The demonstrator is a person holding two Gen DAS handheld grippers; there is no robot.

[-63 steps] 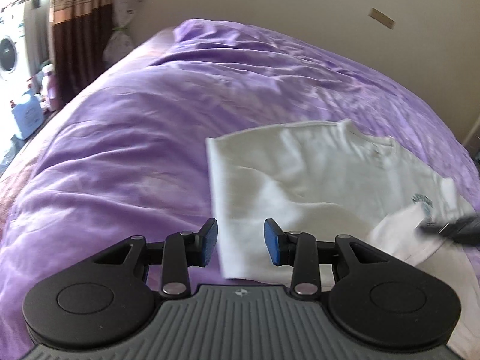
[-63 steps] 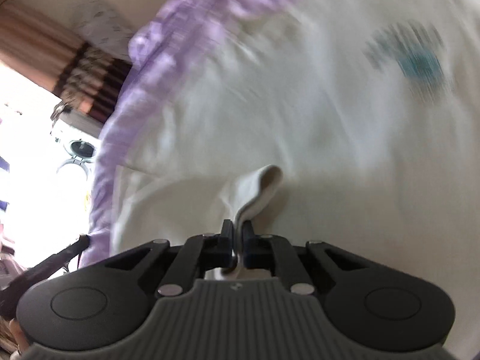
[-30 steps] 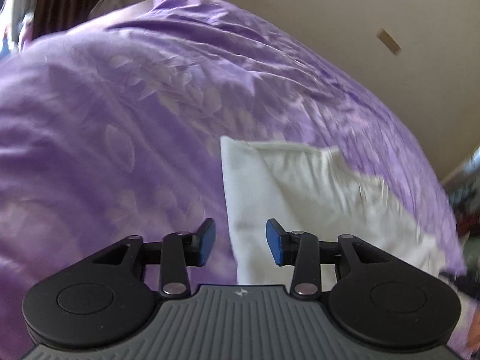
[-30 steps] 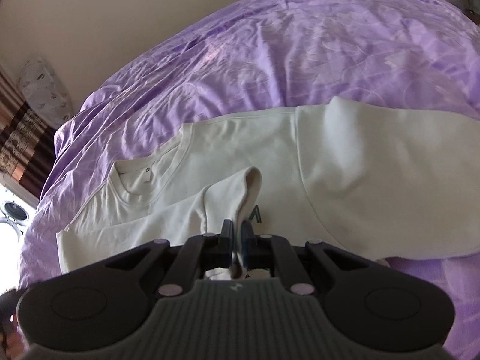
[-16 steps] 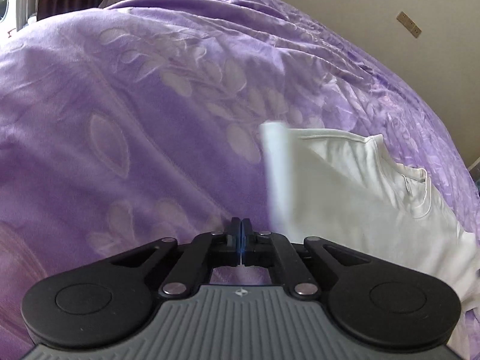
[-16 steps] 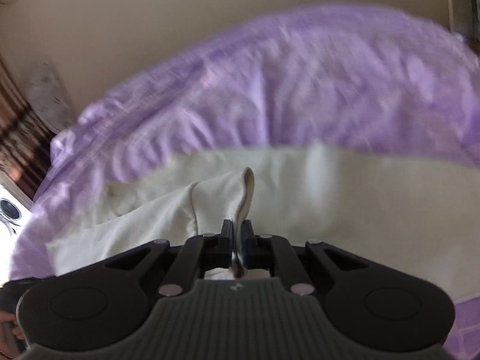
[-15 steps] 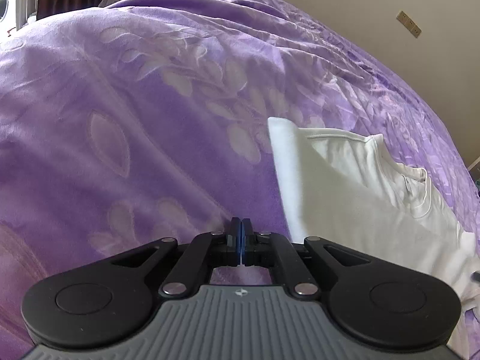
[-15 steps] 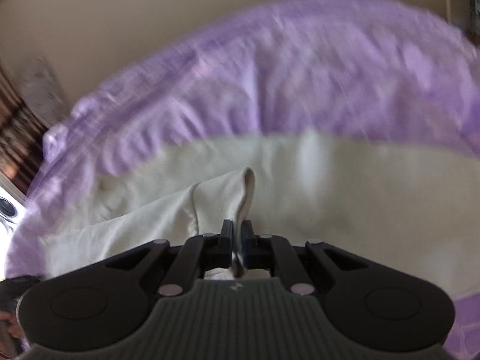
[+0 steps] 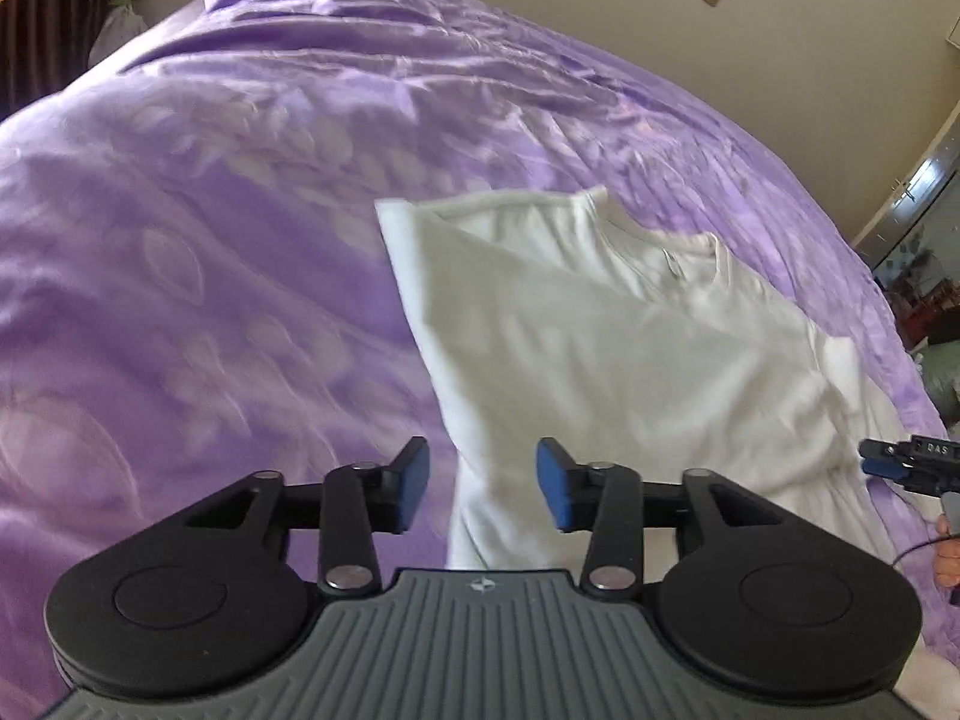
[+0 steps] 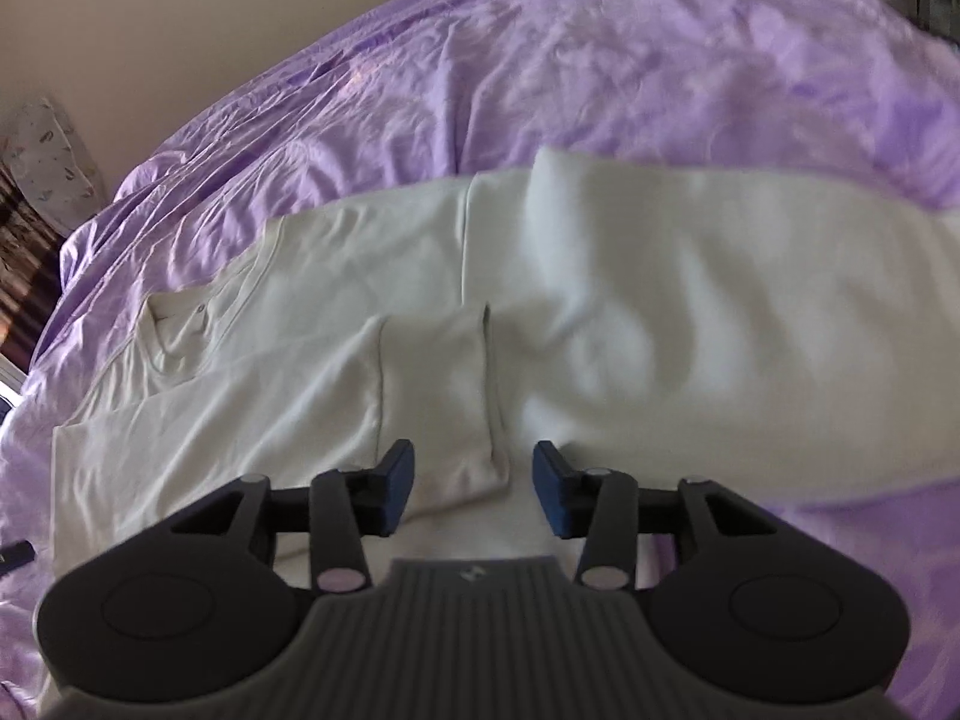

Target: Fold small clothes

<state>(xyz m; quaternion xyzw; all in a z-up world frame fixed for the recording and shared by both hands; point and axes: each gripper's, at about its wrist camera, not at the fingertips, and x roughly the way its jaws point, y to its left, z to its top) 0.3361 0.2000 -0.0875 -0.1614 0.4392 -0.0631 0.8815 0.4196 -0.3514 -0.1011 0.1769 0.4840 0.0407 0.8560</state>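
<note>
A white T-shirt (image 9: pixel 600 348) lies on a purple bedspread (image 9: pixel 210 240), partly folded, with its collar toward the far end. My left gripper (image 9: pixel 482 483) is open and empty, just above the shirt's near left edge. In the right wrist view the shirt (image 10: pixel 660 312) spreads wide, with a sleeve (image 10: pixel 438 396) folded in and lying flat on the body. My right gripper (image 10: pixel 474 480) is open and empty, just above that sleeve's end. The right gripper's tip also shows at the right edge of the left wrist view (image 9: pixel 900 468).
The bedspread (image 10: pixel 600 60) covers the whole bed. A beige wall (image 9: pixel 720 30) runs behind it. Dark curtains (image 9: pixel 36 18) hang at the far left. A doorway with clutter (image 9: pixel 918 264) lies at the right.
Both grippers have opened. The right one let go of the sleeve, which now lies flat on the shirt. The left one let go of the shirt's left edge.
</note>
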